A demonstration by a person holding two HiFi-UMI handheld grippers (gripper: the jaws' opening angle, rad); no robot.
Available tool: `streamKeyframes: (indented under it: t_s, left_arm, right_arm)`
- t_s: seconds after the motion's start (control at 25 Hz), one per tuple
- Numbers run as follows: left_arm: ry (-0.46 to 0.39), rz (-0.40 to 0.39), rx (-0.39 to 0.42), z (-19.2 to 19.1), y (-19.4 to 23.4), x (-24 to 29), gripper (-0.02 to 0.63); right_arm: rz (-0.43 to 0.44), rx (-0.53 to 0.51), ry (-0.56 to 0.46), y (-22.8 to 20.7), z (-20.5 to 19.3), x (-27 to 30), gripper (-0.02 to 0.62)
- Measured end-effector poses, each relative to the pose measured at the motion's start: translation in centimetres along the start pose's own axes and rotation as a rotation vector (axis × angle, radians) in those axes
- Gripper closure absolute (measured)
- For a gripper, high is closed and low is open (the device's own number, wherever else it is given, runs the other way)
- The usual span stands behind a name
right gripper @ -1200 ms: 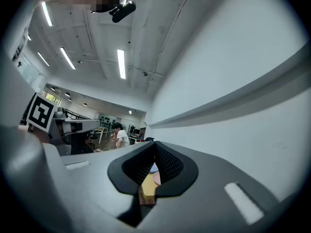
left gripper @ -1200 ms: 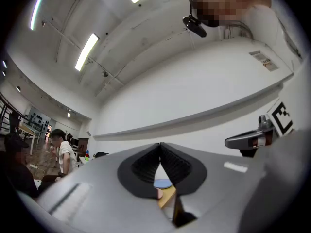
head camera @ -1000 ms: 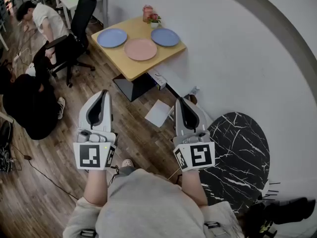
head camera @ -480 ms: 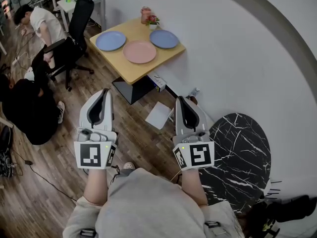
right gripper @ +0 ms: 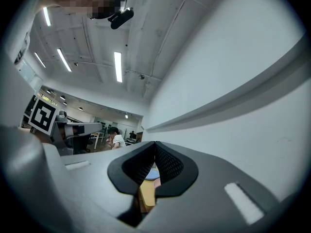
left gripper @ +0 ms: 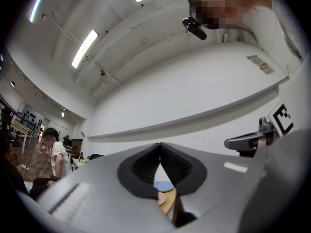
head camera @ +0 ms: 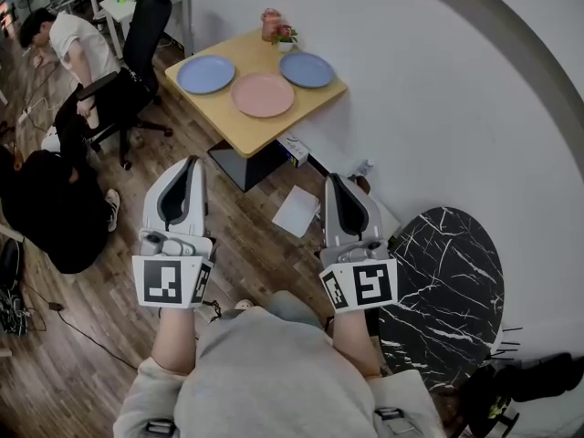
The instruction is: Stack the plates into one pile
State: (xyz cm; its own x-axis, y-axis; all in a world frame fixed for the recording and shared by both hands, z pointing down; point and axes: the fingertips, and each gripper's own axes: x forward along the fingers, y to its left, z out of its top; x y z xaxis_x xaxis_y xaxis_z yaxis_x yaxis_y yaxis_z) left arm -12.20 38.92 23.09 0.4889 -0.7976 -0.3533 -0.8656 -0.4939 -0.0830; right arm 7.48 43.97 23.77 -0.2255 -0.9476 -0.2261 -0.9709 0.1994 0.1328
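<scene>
Tabletop [head camera: 246, 130] of pale wood bears round pink plate [head camera: 262, 95], blue plates [head camera: 205, 74]; left gripper [head camera: 191, 166], right gripper [head camera: 334, 182] closed.

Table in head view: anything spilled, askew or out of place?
Nothing on the table stands out: the left blue plate, the pink plate and the right blue plate lie flat, apart and unstacked. Only oddity: a white sheet lies loose on the floor near the table's base.

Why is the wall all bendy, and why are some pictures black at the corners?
Head view: the wide lens bends the wall's grey rail into an arc. Left gripper view, right gripper view: same fisheye bend, black round edges, ceiling lights glaring.
</scene>
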Motion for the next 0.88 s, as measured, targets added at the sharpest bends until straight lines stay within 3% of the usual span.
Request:
streamKeyframes:
  t_s: [0.48, 0.88]
  left_arm:
    - [0.021, 0.011, -0.002, -2.8, 2.8, 4.2, 0.548]
    - [0.008, 0.049, 0.029, -4.4, 5.9, 12.6, 0.548]
  right_arm:
    - [0.002, 0.025, 0.022, -1.7, -2.6, 5.7, 0.592]
    - [0.042, 0.037, -0.001, -5.7, -3.9, 15.1, 0.592]
